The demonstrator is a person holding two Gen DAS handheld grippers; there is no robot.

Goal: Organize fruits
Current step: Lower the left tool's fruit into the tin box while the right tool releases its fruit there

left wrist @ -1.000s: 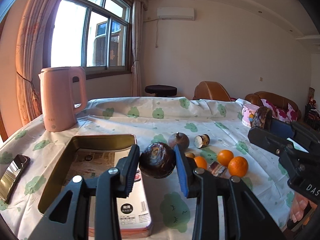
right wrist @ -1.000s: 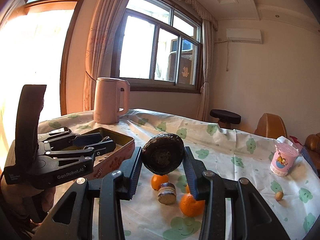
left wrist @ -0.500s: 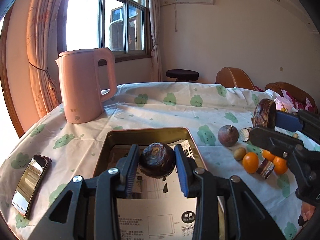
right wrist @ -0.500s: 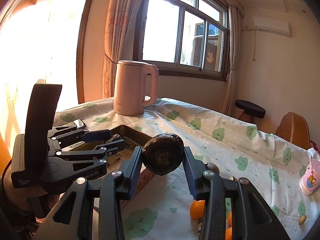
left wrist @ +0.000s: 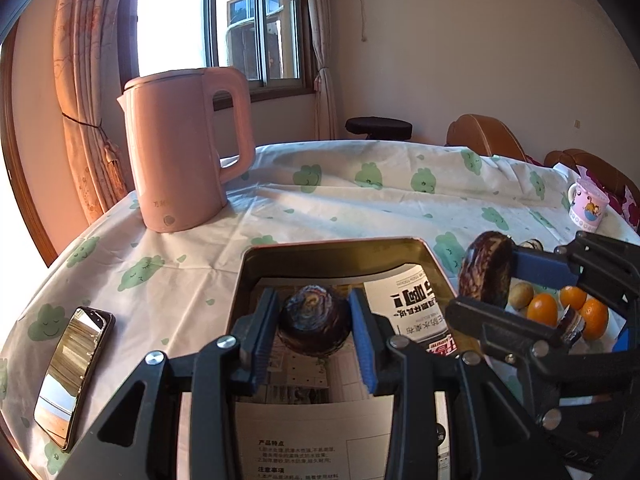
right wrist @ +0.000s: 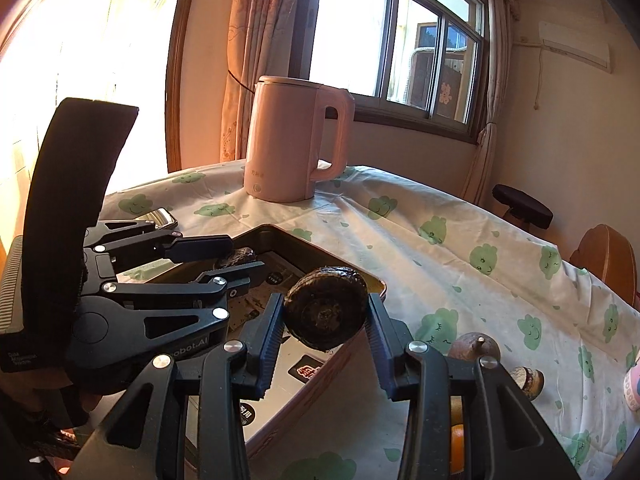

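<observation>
Oranges [right wrist: 457, 446] (mostly hidden behind gripper)

Swung both grippers over from the loose-fruit side of the table. Left gripper [left wrist: 314, 330] with its dark fruit [left wrist: 315, 326] now inside the tin tray [left wrist: 336, 245]; right gripper [right wrist: 325, 330] with its dark fruit [right wrist: 326, 314] now over the tray's right rim.
</observation>
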